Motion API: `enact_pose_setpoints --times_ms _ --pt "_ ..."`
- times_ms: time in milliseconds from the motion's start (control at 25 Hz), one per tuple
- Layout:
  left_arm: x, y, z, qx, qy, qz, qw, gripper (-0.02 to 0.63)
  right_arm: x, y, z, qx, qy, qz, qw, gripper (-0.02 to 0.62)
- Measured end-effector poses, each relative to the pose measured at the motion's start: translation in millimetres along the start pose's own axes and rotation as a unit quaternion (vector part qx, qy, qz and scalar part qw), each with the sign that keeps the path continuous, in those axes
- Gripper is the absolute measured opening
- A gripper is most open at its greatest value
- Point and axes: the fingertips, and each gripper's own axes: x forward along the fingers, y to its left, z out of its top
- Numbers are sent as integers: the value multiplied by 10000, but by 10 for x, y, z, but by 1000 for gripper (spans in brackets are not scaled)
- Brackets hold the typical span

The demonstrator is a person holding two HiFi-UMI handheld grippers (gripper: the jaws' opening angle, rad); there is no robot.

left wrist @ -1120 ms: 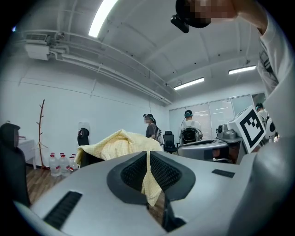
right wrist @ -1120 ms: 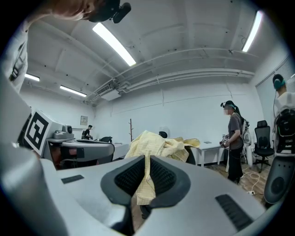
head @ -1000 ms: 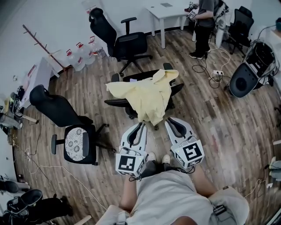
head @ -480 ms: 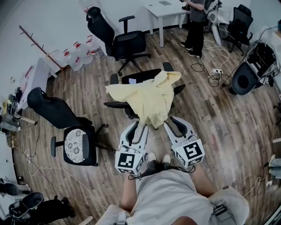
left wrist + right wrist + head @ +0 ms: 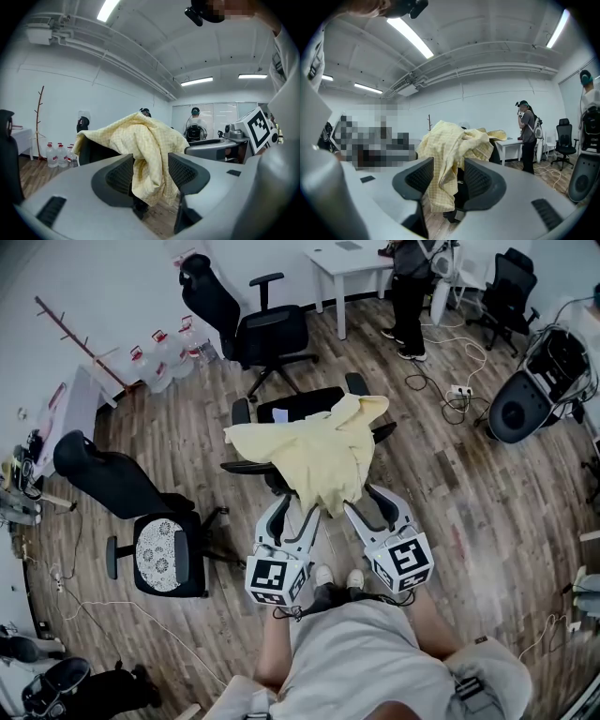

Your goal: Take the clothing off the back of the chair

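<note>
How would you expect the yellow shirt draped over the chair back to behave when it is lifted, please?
The yellow checked shirt will probably be floppy: it hangs in soft folds over the office chair. It looks thin, so likely light. It spreads across backrest and armrest, so it may snag and turn the chair when pulled.

No word, number or brand can be read from where I stand. The left cube (image 5: 270, 579) and the right cube (image 5: 403, 562) each bear a black-and-white square marker, which is a block pattern and not letters or digits. The water bottles (image 5: 171, 360) by the wall carry red labels, but the print on them is too small to make out.
</note>
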Motion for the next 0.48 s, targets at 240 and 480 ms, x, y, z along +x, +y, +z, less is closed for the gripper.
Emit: enact_pose_setpoints --times_ms 240,480 --pt "130 56 -42 -23 84 -67 9999 247 141 -43 -52 -5 102 -1 9999 247" --pt "222 93 -70 -21 173 -88 9998 247 247 -73 -64 -23 152 10 9999 255"
